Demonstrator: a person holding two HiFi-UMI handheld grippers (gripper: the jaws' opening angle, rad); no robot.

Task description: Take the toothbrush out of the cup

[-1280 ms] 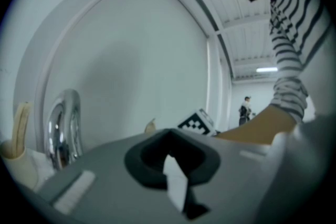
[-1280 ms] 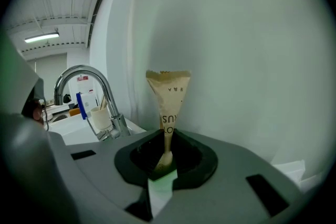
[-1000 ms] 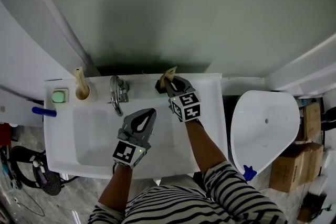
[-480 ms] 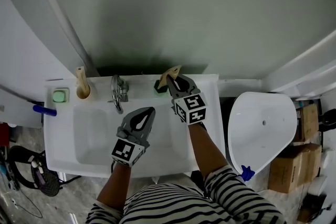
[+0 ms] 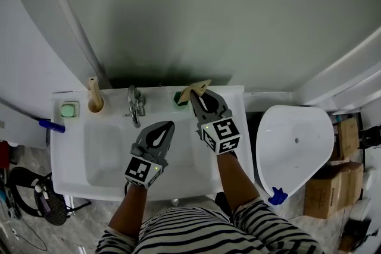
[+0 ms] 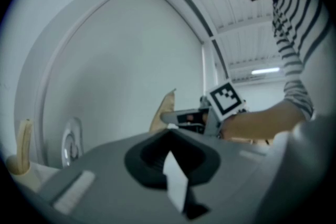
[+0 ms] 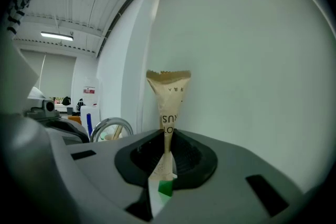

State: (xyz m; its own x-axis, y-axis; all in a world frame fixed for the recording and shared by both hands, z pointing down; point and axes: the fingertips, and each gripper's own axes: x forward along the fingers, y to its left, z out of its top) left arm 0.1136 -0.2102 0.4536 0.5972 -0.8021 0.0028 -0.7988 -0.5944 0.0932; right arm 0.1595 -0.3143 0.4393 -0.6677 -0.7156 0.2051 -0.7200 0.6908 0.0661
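Nearest, over the sink [image 5: 104, 154] basin, the left gripper [image 5: 164, 127] is clenched shut on nothing. At its 1 o'clock the right gripper [image 5: 194, 96] pinches the paper-wrapped toothbrush [image 5: 196, 88], whose tan top pokes past the jaws. The green cup [image 5: 178, 98] sits on the back ledge at that gripper's 9 o'clock, just beside the tips, with the faucet [image 5: 134, 105] beyond.

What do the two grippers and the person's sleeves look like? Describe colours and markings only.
Both the left gripper and the right gripper are grey plastic with a dark teardrop-shaped hollow, each carrying a white cube with black square markers. The sleeves are striped black and white.
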